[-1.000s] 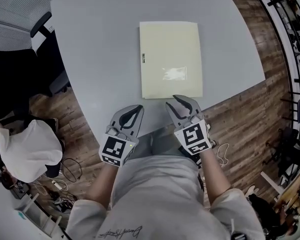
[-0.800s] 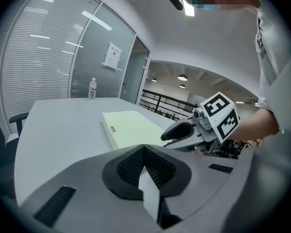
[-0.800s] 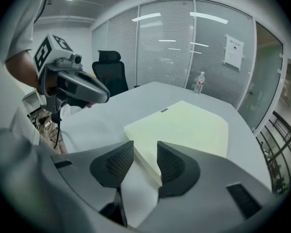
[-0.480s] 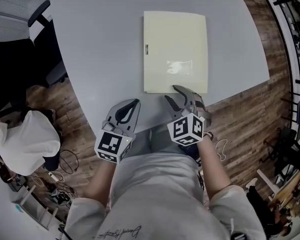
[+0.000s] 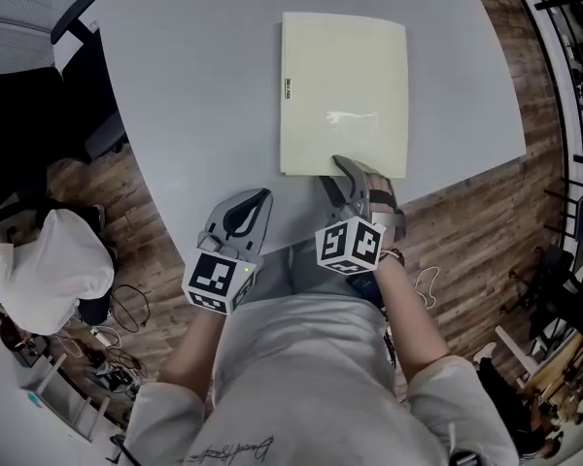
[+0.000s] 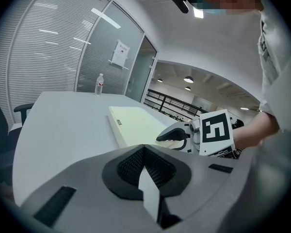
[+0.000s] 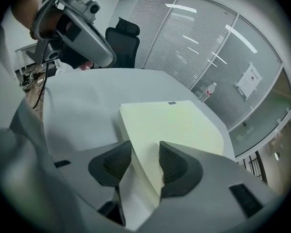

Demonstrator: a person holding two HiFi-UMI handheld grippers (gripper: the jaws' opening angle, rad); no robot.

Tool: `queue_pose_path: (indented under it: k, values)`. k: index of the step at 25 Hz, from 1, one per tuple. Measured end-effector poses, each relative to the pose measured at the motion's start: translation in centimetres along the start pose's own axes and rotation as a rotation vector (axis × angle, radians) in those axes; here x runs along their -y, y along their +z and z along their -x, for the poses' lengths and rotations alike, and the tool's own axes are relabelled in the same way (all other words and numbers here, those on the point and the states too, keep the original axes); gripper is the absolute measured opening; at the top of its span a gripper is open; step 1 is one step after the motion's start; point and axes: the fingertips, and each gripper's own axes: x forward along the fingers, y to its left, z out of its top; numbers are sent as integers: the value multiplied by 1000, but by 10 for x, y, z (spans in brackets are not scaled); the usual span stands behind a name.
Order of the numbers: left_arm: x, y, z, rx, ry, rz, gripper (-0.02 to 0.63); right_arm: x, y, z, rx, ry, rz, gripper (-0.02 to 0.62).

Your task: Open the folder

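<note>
While the pale yellow folder (image 5: 345, 90) lies closed on the grey table (image 5: 194, 85), right gripper (image 5: 338, 175) jaws apart astride its near edge, left gripper (image 5: 262, 198) jaws together, empty

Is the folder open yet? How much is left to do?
Not yet. Done: the right gripper is at the near edge of the folder. In hand: its jaws stand apart with that edge between them, not pinching. Left: close on the cover and lift it, since the folder lies flat and closed on the table. The left gripper is shut and empty beside it.
</note>
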Motion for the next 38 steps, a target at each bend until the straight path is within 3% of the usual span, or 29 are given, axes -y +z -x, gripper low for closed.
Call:
queue_pose_path:
  k: [3,10,20,25,29,38]
  values:
    - [0,-2,0,-3,-4,3,8,0,2,1,15,11,-35,181]
    - [-10,-9,-14,-20,-1,3,9,4,14,12,110,106,-222,123]
    - [-17,-19,-68,-47,-5,-47,8,2,17,16,149,3,-165,46]
    - [-18,-23,-74,-40,5,-62,8,5,20,18,168,-34,-169,37]
    - [-17,-24,-75,-54,48,-120,8,8,21,21,178,-56,-176,34]
    - [-22,-26,-75,-93,74,-103,9,15,28,31,201,-63,-231,32]
